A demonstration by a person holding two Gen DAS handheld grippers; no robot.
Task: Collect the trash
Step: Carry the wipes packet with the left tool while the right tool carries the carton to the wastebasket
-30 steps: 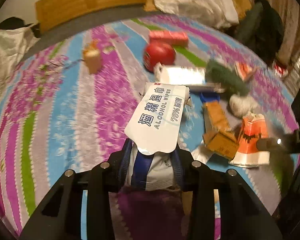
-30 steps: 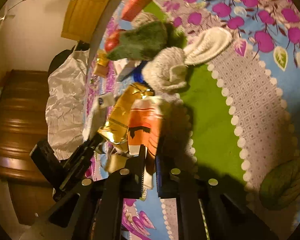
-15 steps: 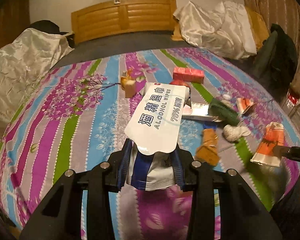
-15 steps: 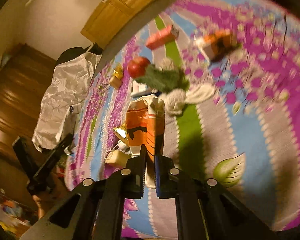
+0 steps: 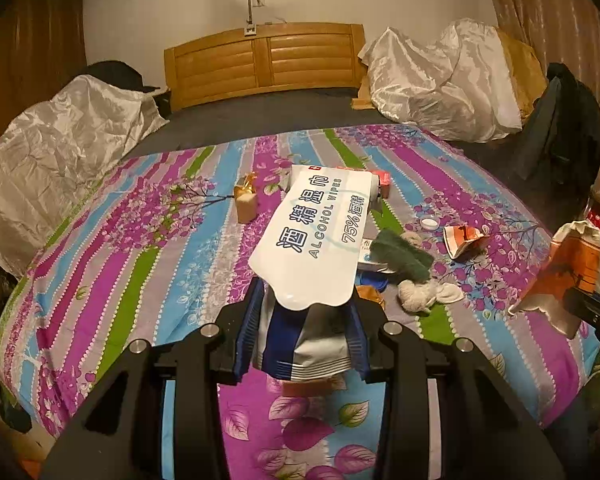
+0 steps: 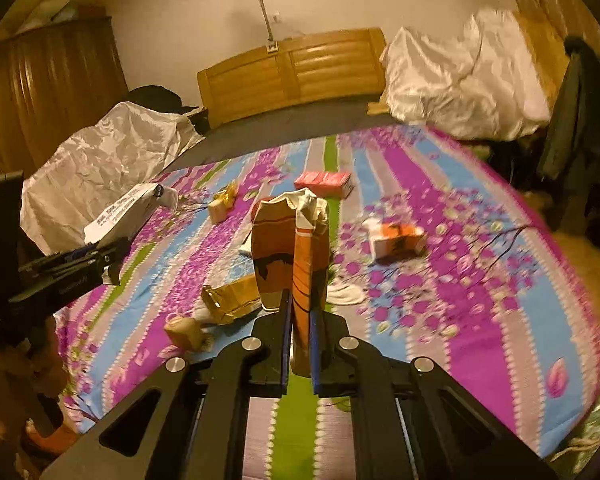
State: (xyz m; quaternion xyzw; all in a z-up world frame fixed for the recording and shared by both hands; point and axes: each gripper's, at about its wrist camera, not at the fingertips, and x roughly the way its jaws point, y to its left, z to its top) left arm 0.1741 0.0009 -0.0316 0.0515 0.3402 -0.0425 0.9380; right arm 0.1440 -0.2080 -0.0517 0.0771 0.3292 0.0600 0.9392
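My left gripper [image 5: 303, 320] is shut on a white alcohol wipes pack [image 5: 319, 236], held above the striped floral bedspread [image 5: 140, 264]. In the right wrist view the same pack [image 6: 128, 212] and left gripper [image 6: 96, 256] show at the left. An orange crumpled carton [image 6: 292, 252] stands upright in my right gripper [image 6: 300, 320], which is shut on it. It also appears at the right edge as the carton [image 5: 571, 268]. On the bed lie a red box [image 6: 323, 182], a small tan carton [image 5: 246, 204], a crushed orange-white carton [image 5: 463, 238] and a gold wrapper [image 6: 232, 300].
A green cloth [image 5: 399, 254], a white sock [image 5: 423, 296] and a white cap [image 5: 429, 223] lie on the bedspread. A wooden headboard [image 5: 260, 60] stands behind. White-sheeted heaps [image 5: 439, 80] [image 5: 60, 140] flank the bed; dark clothes [image 5: 563, 128] hang at the right.
Both grippers have risen and drawn back from the bed with their loads. The right one has rolled, so the orange carton now stands upright. More of the room shows.
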